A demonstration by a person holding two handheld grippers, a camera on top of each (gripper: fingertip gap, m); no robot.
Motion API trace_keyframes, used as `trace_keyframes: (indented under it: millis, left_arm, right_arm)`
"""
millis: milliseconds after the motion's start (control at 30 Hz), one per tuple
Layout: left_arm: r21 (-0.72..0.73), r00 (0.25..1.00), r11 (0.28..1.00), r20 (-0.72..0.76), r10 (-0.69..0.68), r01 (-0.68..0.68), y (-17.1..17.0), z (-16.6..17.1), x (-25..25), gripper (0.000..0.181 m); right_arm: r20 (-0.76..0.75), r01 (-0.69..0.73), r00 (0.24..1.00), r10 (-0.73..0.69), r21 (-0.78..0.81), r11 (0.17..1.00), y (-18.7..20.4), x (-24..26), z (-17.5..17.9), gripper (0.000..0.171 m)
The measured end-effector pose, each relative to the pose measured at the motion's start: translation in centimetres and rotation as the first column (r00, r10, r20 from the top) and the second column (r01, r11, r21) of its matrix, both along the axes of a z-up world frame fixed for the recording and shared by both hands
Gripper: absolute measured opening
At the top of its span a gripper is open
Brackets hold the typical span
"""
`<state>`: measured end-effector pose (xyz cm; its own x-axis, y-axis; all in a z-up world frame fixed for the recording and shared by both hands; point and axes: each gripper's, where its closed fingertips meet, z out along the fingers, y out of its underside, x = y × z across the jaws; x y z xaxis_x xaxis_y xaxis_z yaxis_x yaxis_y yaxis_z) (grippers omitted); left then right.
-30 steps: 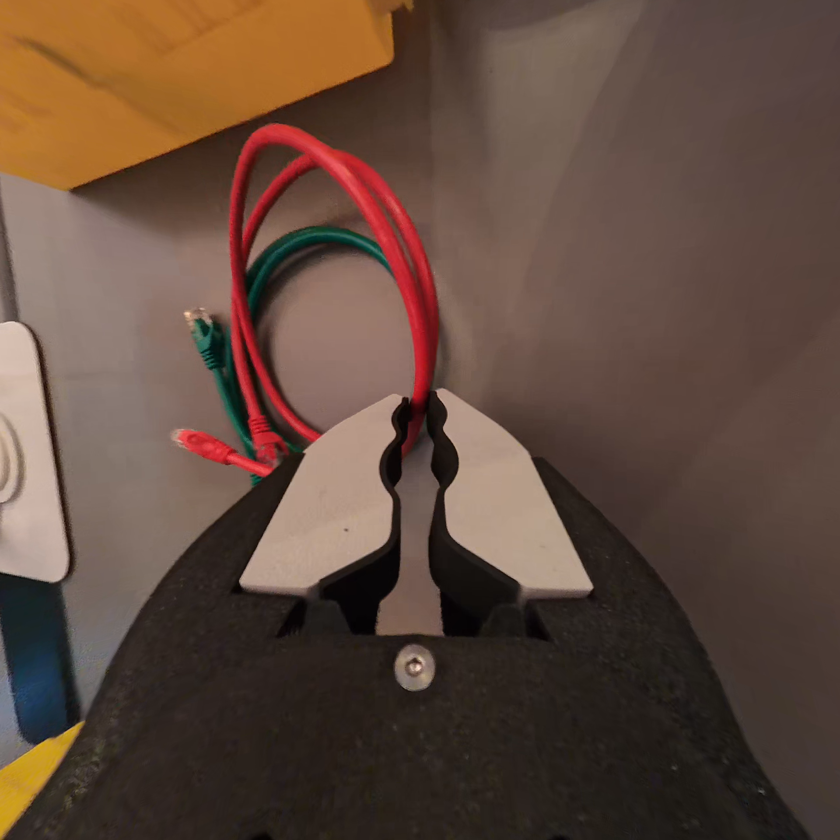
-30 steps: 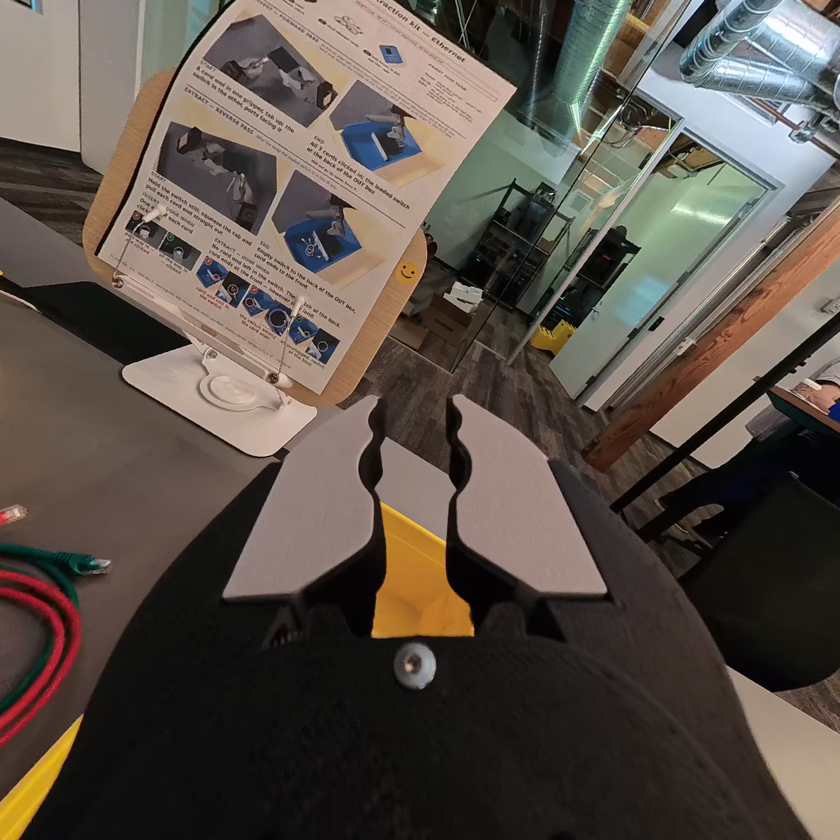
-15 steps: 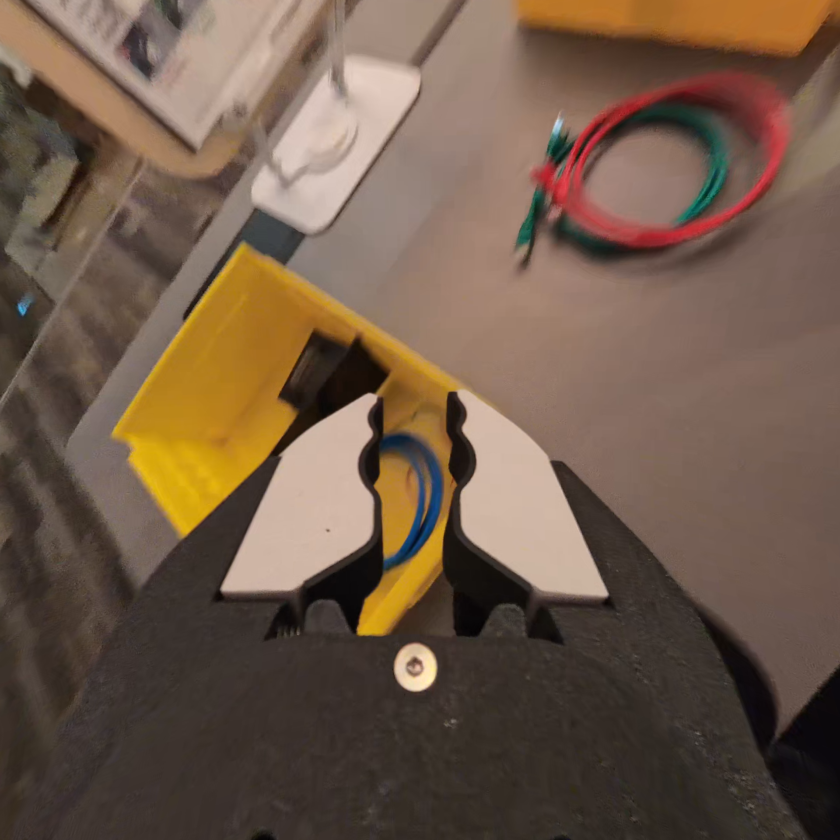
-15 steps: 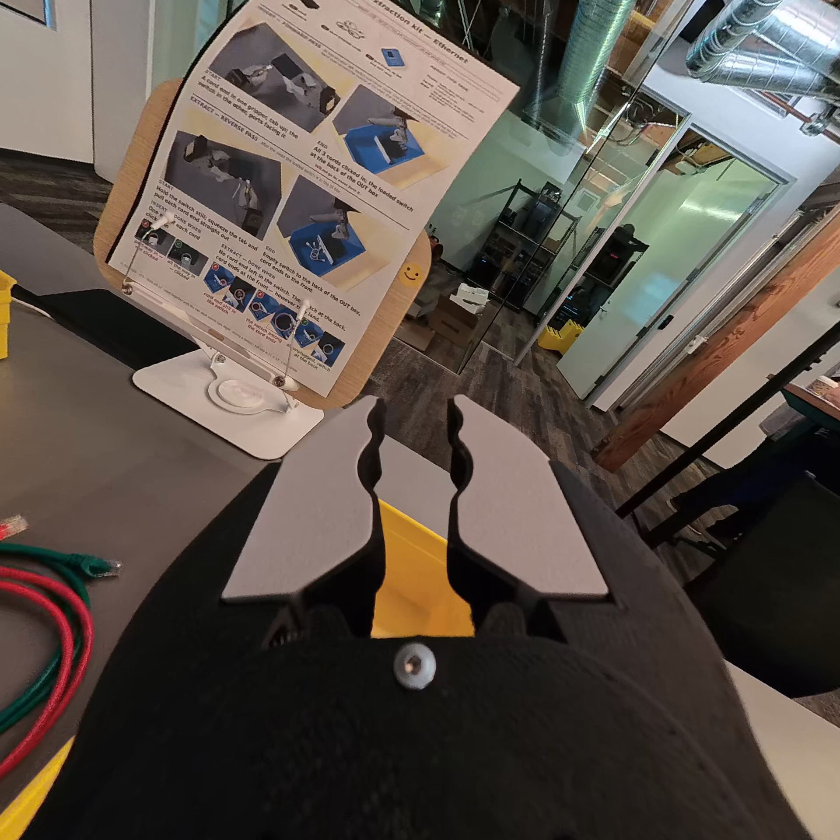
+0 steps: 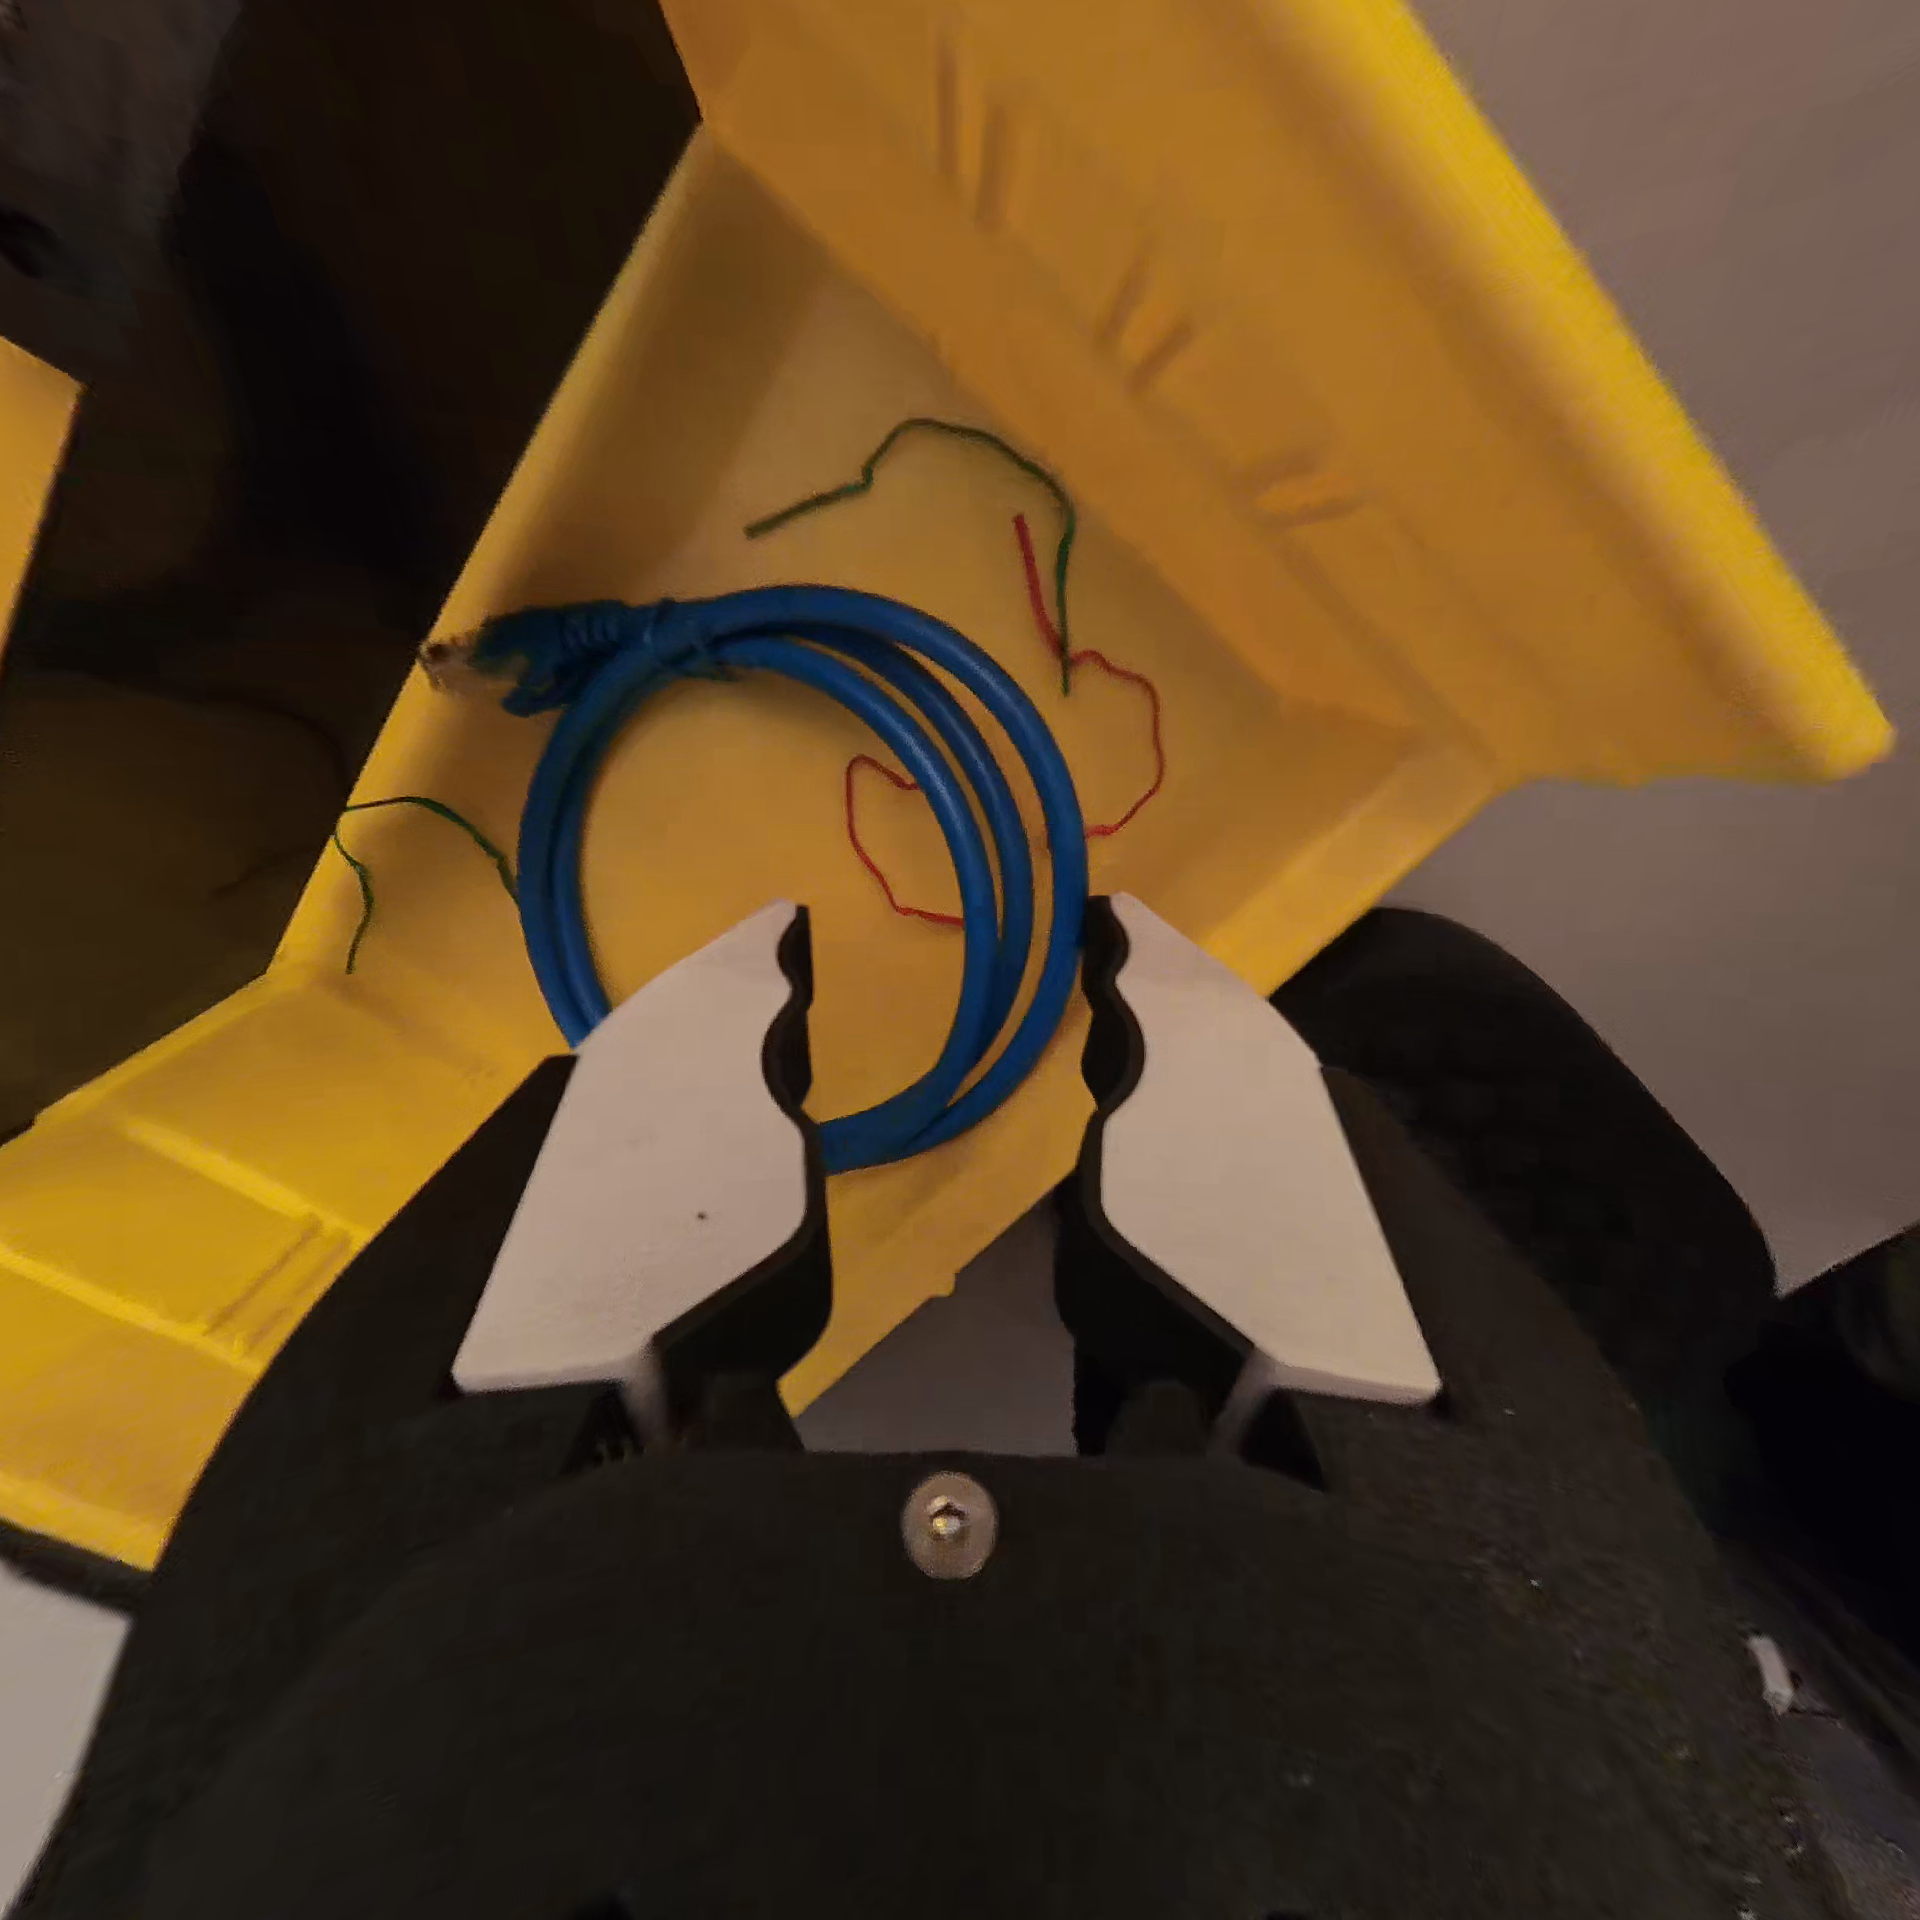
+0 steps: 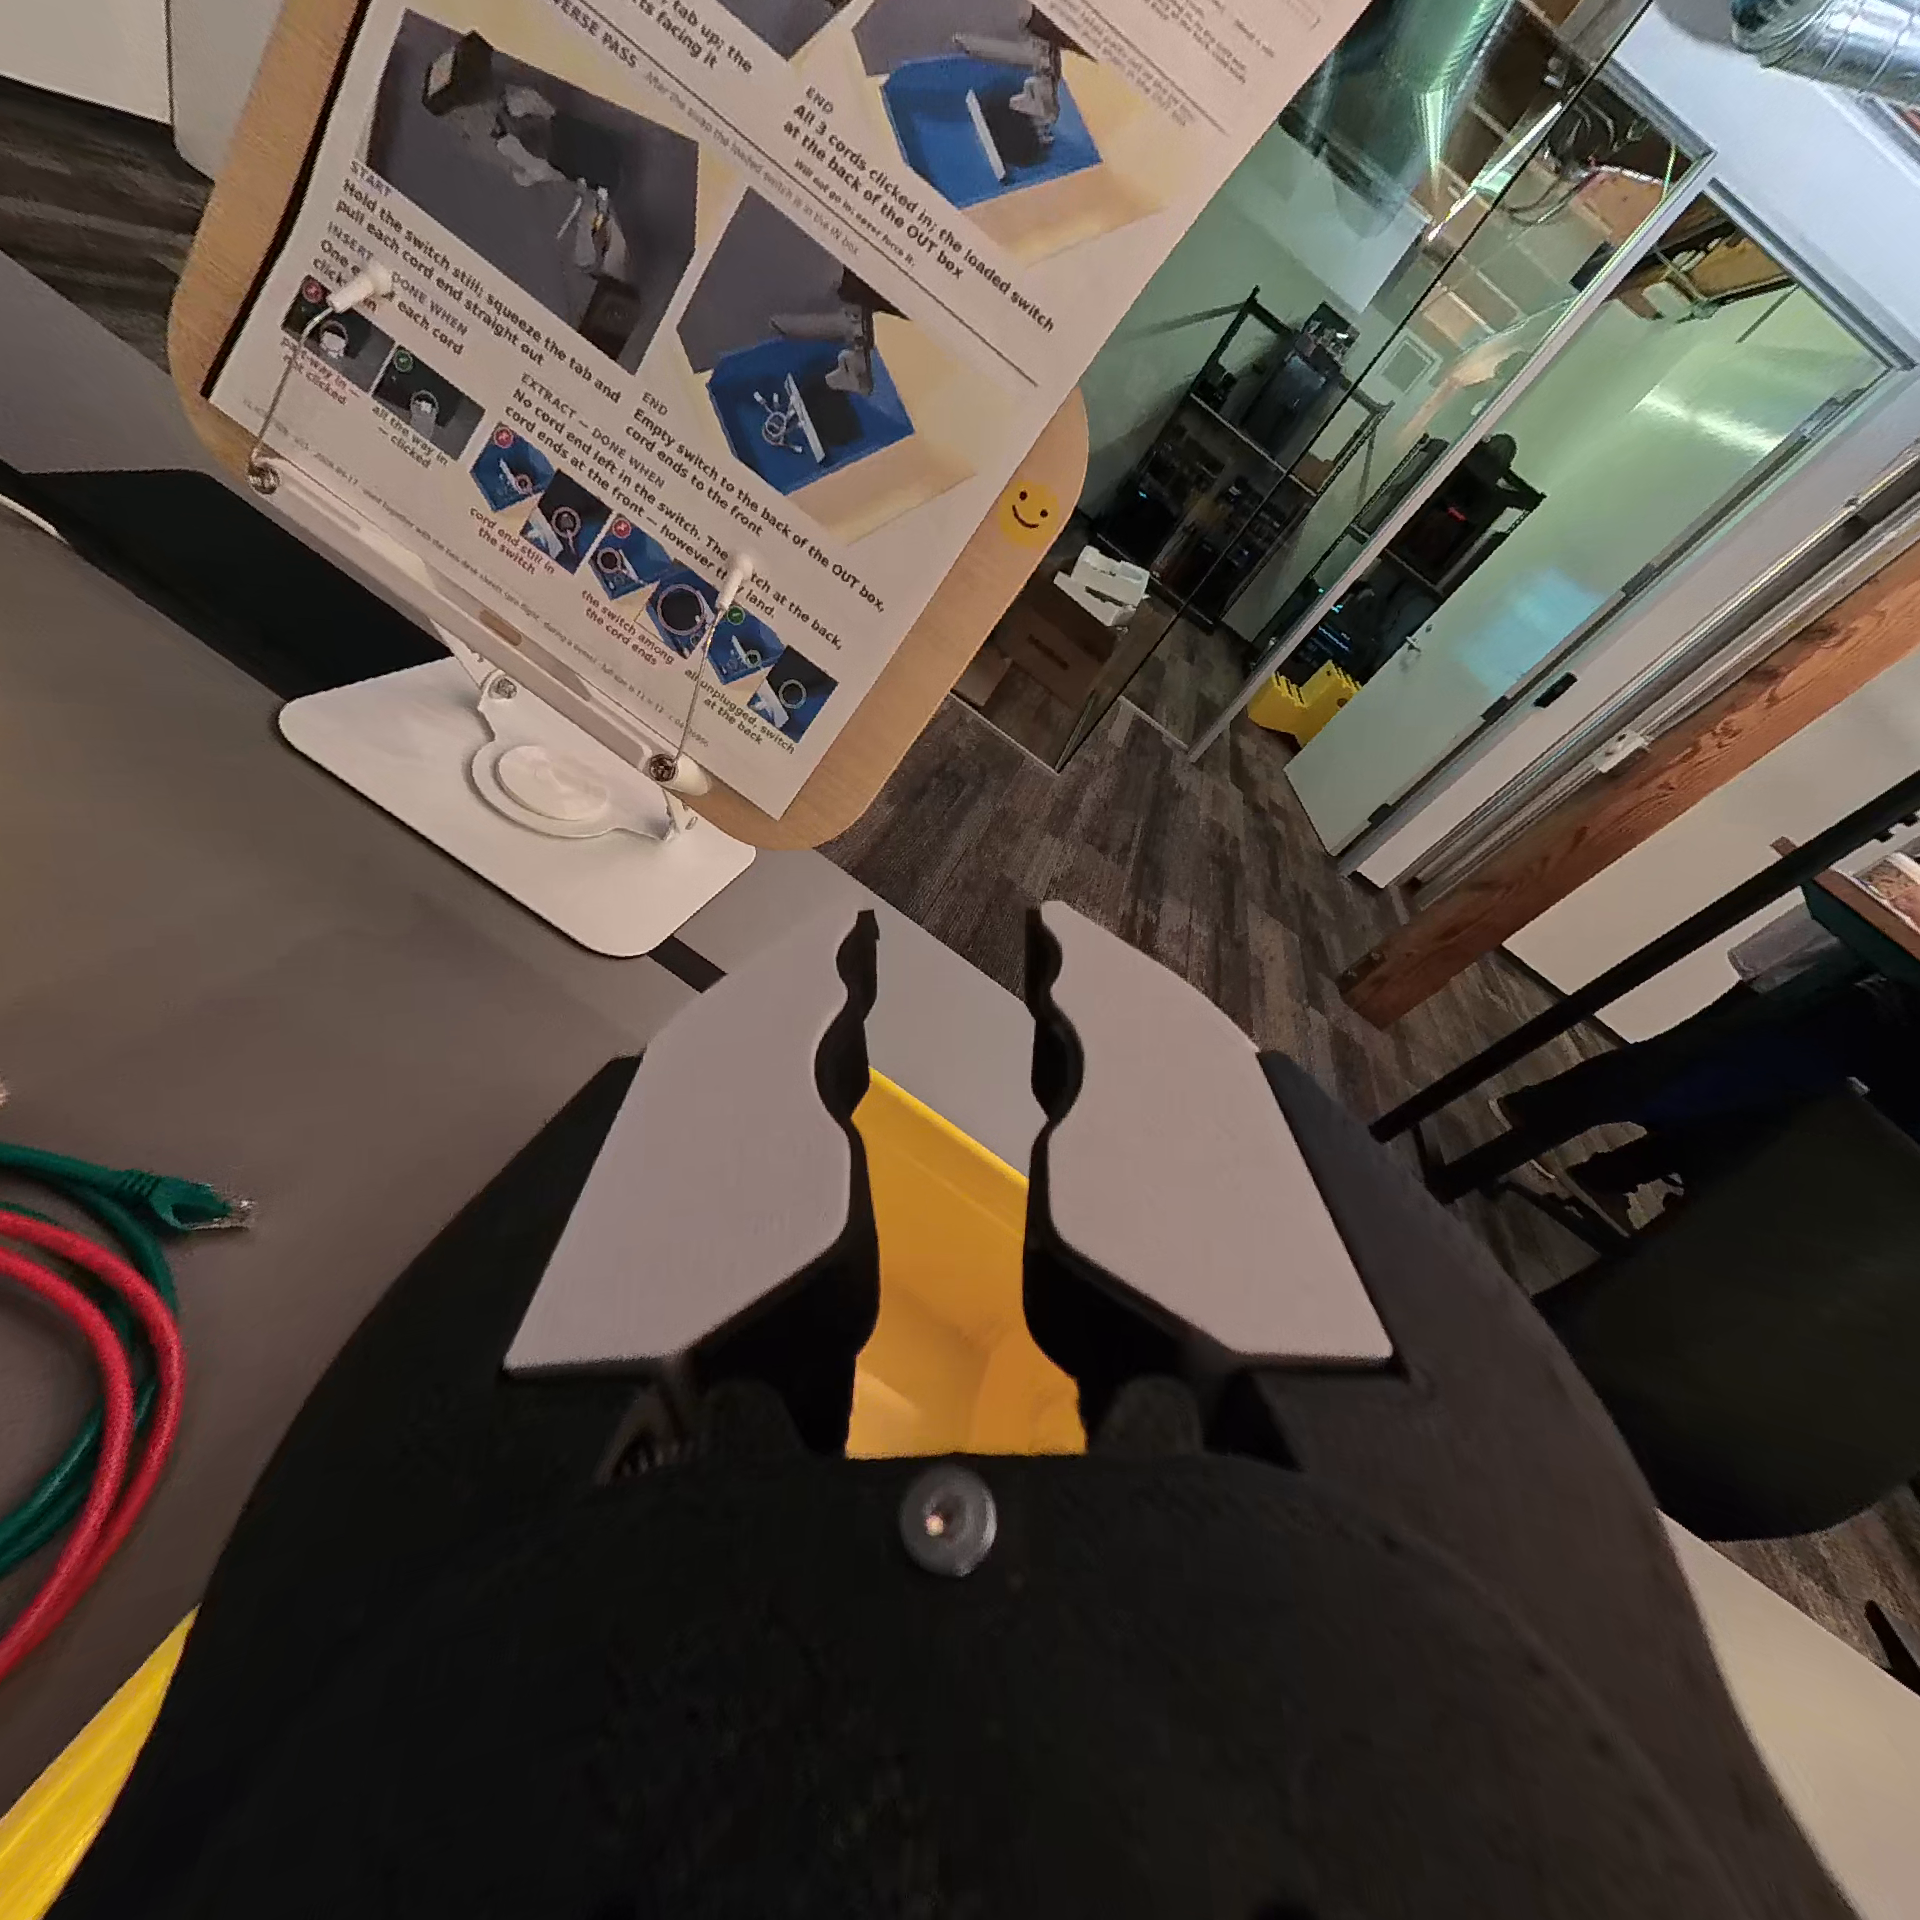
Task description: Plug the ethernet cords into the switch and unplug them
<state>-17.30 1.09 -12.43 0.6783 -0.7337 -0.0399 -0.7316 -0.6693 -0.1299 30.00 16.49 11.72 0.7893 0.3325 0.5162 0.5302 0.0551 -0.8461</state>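
Now that the left gripper (image 5: 940, 925) has swung from the red and green cords (image 6: 94, 1351) to hang open over the coiled blue cord (image 5: 997, 831) at 12 o'clock in the yellow bin (image 5: 1299, 416), a third pickup looks imminent, while the right gripper (image 6: 951, 935) waits open and empty.

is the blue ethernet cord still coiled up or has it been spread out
Coiled. The blue cord lies in a round double loop on the yellow bin floor, between the open left gripper fingers.

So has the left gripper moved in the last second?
Yes. The left gripper, which was shut on the red cord on the table, now hangs open over the blue cord in the yellow bin.
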Motion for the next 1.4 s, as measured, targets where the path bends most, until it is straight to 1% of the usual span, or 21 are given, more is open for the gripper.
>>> trace_keyframes:
  millis: [33, 133, 167, 200, 233, 300, 367, 467, 533, 600, 700, 767, 833, 933, 1000, 1067, 1133, 1233, 1300, 1367, 1400]
  left_arm:
    - [0.003, 1.000, 1.000, -0.017, -0.007, 0.007, 0.2, -0.2, 0.1, 0.049]
    - [0.003, 0.998, 1.000, -0.056, -0.031, 0.031, 0.1, -0.8, 0.6, 0.039]
    - [-0.006, 0.997, 0.999, -0.070, -0.033, 0.033, 0.0, -1.0, 0.6, 0.035]
    - [-0.037, 0.997, 0.999, -0.073, -0.035, 0.032, -0.3, -1.2, 0.7, 0.023]
    - [-0.049, 0.995, 0.999, -0.095, -0.028, 0.023, -0.4, -1.3, 0.6, 0.022]
    - [-0.039, 0.992, 0.999, -0.129, -0.018, 0.013, -0.4, -0.9, 0.1, 0.019]
    - [0.022, 0.991, 1.000, -0.135, -0.003, 0.006, 0.1, 0.5, -0.2, 0.016]
    - [0.144, 0.995, 0.989, -0.082, 0.049, -0.037, 0.8, 4.5, -0.6, 0.013]
    - [0.252, 0.997, 0.965, -0.013, 0.073, -0.067, 1.2, 8.3, -0.4, 0.012]
    - [0.368, 0.995, 0.925, 0.083, 0.063, -0.089, 1.3, 12.6, 1.0, 0.011]
    - [0.555, 0.983, 0.830, 0.173, -0.055, -0.051, 0.7, 18.4, 5.9, 0.011]
    - [0.619, 0.970, 0.785, 0.176, -0.166, 0.023, -0.2, 19.7, 10.5, 0.011]
    - [0.628, 0.959, 0.768, 0.123, -0.257, 0.126, -0.8, 18.5, 15.2, 0.011]
    - [0.602, 0.940, 0.763, 0.061, -0.337, 0.234, -0.2, 13.7, 21.3, 0.011]
    - [0.529, 0.917, 0.802, 0.104, -0.385, 0.277, -0.1, 9.3, 25.0, 0.011]
    - [0.437, 0.895, 0.850, 0.188, -0.405, 0.293, -0.4, 5.2, 28.1, 0.011]
    - [0.415, 0.882, 0.862, 0.234, -0.409, 0.290, -0.5, 2.8, 30.2, 0.010]
    - [0.451, 0.859, 0.846, 0.271, -0.434, 0.285, -0.7, 1.9, 32.1, 0.012]
    - [0.464, 0.842, 0.842, 0.308, -0.443, 0.274, -1.0, 2.1, 32.6, 0.015]
    - [0.454, 0.811, 0.856, 0.386, -0.440, 0.248, -1.4, 3.6, 32.1, 0.022]
    - [0.447, 0.788, 0.870, 0.450, -0.420, 0.208, -1.2, 5.3, 31.3, 0.023]
  right_arm:
    - [0.001, 0.002, 1.000, -0.002, -0.002, 1.000, 0.1, 0.1, -0.1, 0.028]
    - [0.009, 0.005, 1.000, -0.005, -0.015, 1.000, 0.4, 0.1, -0.5, 0.028]
    - [0.014, 0.006, 1.000, -0.005, -0.018, 1.000, 0.5, 0.1, -0.6, 0.028]
    - [0.019, 0.006, 1.000, -0.006, -0.020, 1.000, 0.5, 0.0, -0.7, 0.028]
    - [0.023, 0.007, 1.000, -0.006, -0.021, 1.000, 0.5, 0.0, -0.7, 0.028]
    - [0.026, 0.007, 1.000, -0.007, -0.017, 1.000, 0.5, 0.0, -0.7, 0.028]
    - [0.022, 0.005, 1.000, -0.005, -0.010, 1.000, 0.4, 0.1, -0.5, 0.028]
    - [0.013, 0.005, 1.000, -0.005, -0.002, 1.000, 0.3, 0.2, -0.3, 0.028]
    - [0.008, 0.005, 1.000, -0.005, 0.000, 1.000, 0.3, 0.3, -0.2, 0.028]
    - [0.005, 0.004, 1.000, -0.004, 0.003, 1.000, 0.3, 0.3, -0.1, 0.028]
    - [0.010, 0.003, 1.000, -0.003, 0.006, 1.000, 0.3, 0.2, -0.1, 0.028]
    - [0.020, 0.004, 1.000, -0.004, 0.007, 1.000, 0.3, 0.0, -0.2, 0.028]
    - [0.030, 0.000, 1.000, 0.000, 0.007, 1.000, 0.1, -0.2, -0.2, 0.028]
    - [0.028, 0.000, 1.000, -0.001, 0.013, 1.000, -0.1, 0.0, 0.0, 0.028]
    - [0.015, -0.003, 1.000, 0.003, 0.016, 1.000, -0.2, 0.2, 0.2, 0.028]
    - [0.009, -0.002, 1.000, 0.002, 0.015, 1.000, -0.3, 0.5, 0.3, 0.028]
    - [0.002, -0.002, 1.000, 0.002, 0.012, 1.000, -0.3, 0.8, 0.3, 0.028]
    - [-0.015, -0.007, 1.000, 0.007, 0.014, 1.000, -0.3, 1.0, 0.5, 0.028]
    - [-0.018, -0.005, 1.000, 0.006, 0.012, 1.000, -0.3, 1.1, 0.4, 0.028]
    - [-0.015, -0.001, 1.000, 0.002, 0.008, 1.000, -0.2, 1.3, 0.4, 0.028]
    - [-0.016, 0.000, 1.000, 0.000, 0.010, 1.000, -0.3, 1.4, 0.4, 0.028]
